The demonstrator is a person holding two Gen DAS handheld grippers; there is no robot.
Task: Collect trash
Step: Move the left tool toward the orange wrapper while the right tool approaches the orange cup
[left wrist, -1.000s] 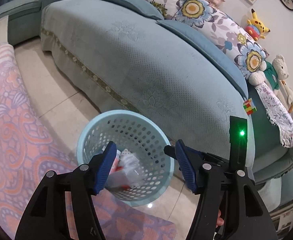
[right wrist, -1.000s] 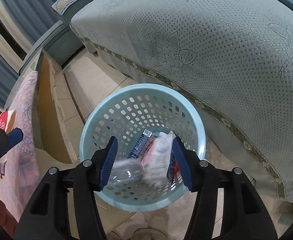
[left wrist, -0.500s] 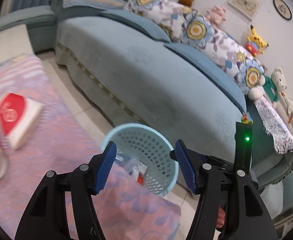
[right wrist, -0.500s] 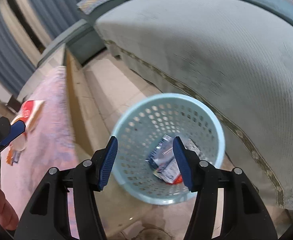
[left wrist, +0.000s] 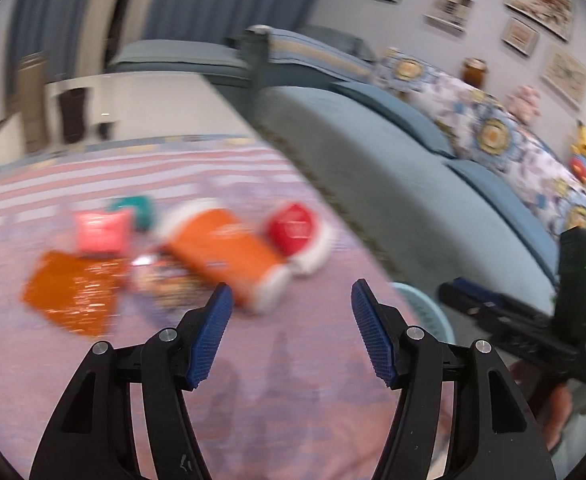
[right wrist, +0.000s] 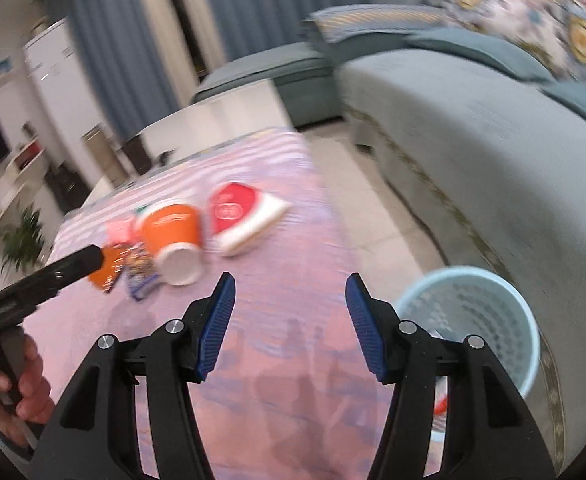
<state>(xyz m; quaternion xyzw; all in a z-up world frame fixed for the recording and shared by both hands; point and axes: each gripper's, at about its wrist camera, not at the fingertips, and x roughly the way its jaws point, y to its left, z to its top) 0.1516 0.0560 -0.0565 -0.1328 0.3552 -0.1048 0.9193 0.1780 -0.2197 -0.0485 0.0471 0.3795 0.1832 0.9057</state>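
Note:
Trash lies on the pink patterned tablecloth (left wrist: 293,380): an orange paper cup (left wrist: 229,256) on its side, a red and white pack (left wrist: 297,236), an orange foil wrapper (left wrist: 73,292), a pink packet (left wrist: 101,232) and a printed wrapper (left wrist: 161,284). The cup (right wrist: 173,236) and the red pack (right wrist: 241,216) also show in the right wrist view. The light blue perforated basket (right wrist: 477,320) stands on the floor at the right, its rim (left wrist: 425,312) just visible past the table edge. My left gripper (left wrist: 289,336) is open and empty above the table. My right gripper (right wrist: 289,324) is open and empty.
A teal sofa (left wrist: 413,184) with floral cushions (left wrist: 493,136) runs along the right. A tiled floor strip (right wrist: 377,216) separates it from the table. The other gripper's body (right wrist: 37,280) reaches in from the left of the right wrist view. Both views are motion-blurred.
Both grippers have swung left, away from the basket and towards the table. The trash on the cloth has come into view and the basket has slid to the right edge.

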